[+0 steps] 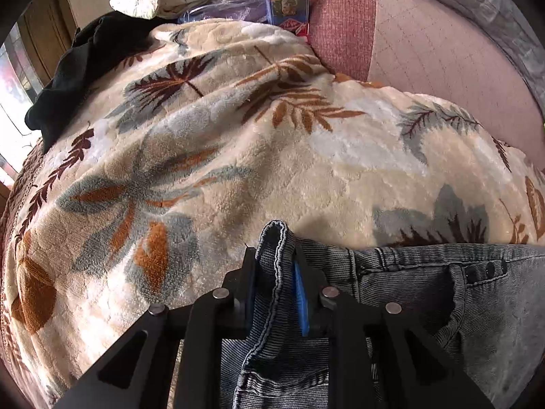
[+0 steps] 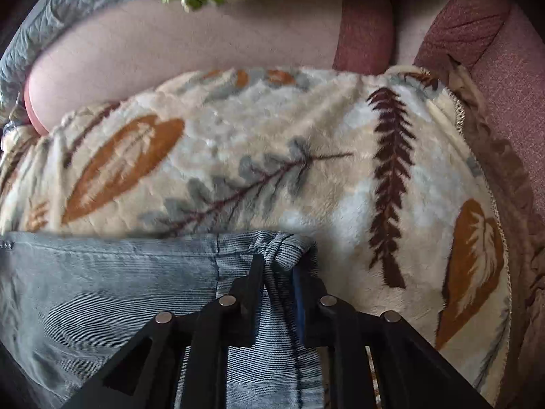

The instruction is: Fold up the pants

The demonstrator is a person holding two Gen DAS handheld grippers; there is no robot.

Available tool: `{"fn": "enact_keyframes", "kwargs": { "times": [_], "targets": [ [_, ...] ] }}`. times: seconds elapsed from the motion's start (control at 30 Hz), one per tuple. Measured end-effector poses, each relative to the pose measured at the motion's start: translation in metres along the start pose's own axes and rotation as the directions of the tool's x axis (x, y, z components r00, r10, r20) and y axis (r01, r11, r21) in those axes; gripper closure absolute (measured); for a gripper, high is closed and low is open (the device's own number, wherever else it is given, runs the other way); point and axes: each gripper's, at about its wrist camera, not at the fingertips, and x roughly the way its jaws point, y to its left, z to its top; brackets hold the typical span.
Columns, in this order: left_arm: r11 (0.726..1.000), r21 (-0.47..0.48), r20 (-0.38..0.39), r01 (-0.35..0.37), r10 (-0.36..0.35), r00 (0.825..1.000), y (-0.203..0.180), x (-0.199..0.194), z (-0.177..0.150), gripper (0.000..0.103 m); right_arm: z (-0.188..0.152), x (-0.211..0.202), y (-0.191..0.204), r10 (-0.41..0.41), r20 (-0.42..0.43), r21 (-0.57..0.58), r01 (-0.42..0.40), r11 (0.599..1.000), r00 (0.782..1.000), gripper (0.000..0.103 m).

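A: Nearest first: what does each tool hold?

B: The left gripper [image 1: 276, 272] has its jaws pinched on a stitched edge of the grey jeans [image 1: 425, 293], beside the buttoned pocket. The right gripper [image 2: 279, 272] has its jaws clamped on a bunched corner of the same jeans [image 2: 119, 289].

A: And where do the jeans lie?

B: Spread between the two tools on the leaf-print blanket [image 1: 238, 153], which covers the pink bed [image 1: 425, 51].

A: How would you do this fold well?

B: I'd keep the edge taut and level between both grips, carry the two sides together, and lay the denim flat before letting go. Beyond the blanket lie a black garment [image 1: 68, 78] and a small box [image 1: 289, 6], well clear.
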Motion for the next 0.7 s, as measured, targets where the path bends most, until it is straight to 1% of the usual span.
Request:
{"fn": "enact_keyframes", "kwargs": {
  "times": [0.03,0.07,0.1,0.13,0.17,0.2,0.23,0.27,0.33,0.4,0.47,0.5,0.57,0.63,0.67,0.7],
  "targets": [
    [1.0,0.008,0.01,-0.012,0.012,1.0,0.0,-0.003,0.0,0.078,0.0,-0.005,0.003,-0.006,0.036,-0.02,0.006,1.0,0.999,0.083],
    [1.0,0.005,0.023,-0.02,0.02,1.0,0.002,-0.008,-0.001,0.076,0.001,-0.011,-0.001,0.022,0.049,0.004,-0.023,1.0,0.999,0.075],
    [1.0,0.0,0.044,-0.023,0.023,0.999,0.005,-0.014,0.0,0.074,0.002,-0.018,-0.009,0.076,0.061,0.048,-0.079,0.996,0.995,0.067],
    [1.0,-0.008,0.066,-0.014,0.014,0.998,0.009,-0.022,-0.001,0.074,0.002,-0.026,-0.018,0.108,0.08,0.09,-0.115,0.989,0.991,0.052],
    [1.0,-0.023,0.084,-0.008,0.01,0.996,0.014,-0.03,-0.003,0.074,-0.001,-0.035,-0.026,0.111,0.102,0.118,-0.123,0.985,0.989,0.044],
    [0.999,-0.032,0.097,-0.005,0.008,0.995,0.018,-0.038,-0.005,0.071,-0.006,-0.045,-0.031,0.108,0.117,0.131,-0.123,0.984,0.987,0.041],
    [1.0,-0.031,0.1,0.005,-0.002,0.995,0.022,-0.047,-0.011,0.063,-0.012,-0.053,-0.037,0.117,0.115,0.137,-0.132,0.982,0.986,0.04],
    [0.999,-0.029,0.099,0.021,-0.018,0.995,0.024,-0.055,-0.018,0.059,-0.02,-0.059,-0.04,0.135,0.102,0.137,-0.149,0.979,0.986,0.04],
    [0.998,-0.041,0.108,0.054,-0.05,0.993,0.031,-0.07,-0.039,0.043,-0.044,-0.067,-0.045,0.151,0.061,0.121,-0.158,0.98,0.987,0.04],
    [0.996,-0.047,0.093,0.073,-0.068,0.993,0.036,-0.079,-0.063,0.04,-0.066,-0.065,-0.051,0.134,0.014,0.116,-0.134,0.984,0.991,0.04],
    [0.995,-0.061,0.065,0.077,-0.073,0.995,0.038,-0.079,-0.086,0.04,-0.085,-0.054,-0.055,0.151,-0.043,0.128,-0.144,0.981,0.988,0.04],
    [0.995,-0.067,0.044,0.071,-0.068,0.997,0.038,-0.079,-0.097,0.04,-0.091,-0.049,-0.055,0.172,-0.06,0.141,-0.163,0.976,0.983,0.04],
    [0.995,-0.075,0.026,0.072,-0.071,0.997,0.039,-0.077,-0.112,0.04,-0.095,-0.046,-0.052,0.239,-0.046,0.15,-0.23,0.962,0.97,0.04],
    [0.992,-0.105,0.02,0.076,-0.074,0.997,0.041,-0.077,-0.118,0.04,-0.094,-0.043,-0.042,0.221,-0.047,0.12,-0.214,0.969,0.974,0.04],
    [0.989,-0.124,0.017,0.084,-0.083,0.996,0.042,-0.076,-0.119,0.04,-0.095,-0.037,-0.039,0.225,-0.072,0.127,-0.214,0.968,0.972,0.049],
    [0.987,-0.137,0.003,0.086,-0.087,0.996,0.043,-0.073,-0.12,0.04,-0.096,-0.035,-0.038,0.226,-0.082,0.135,-0.214,0.968,0.971,0.051]
  ]
}}
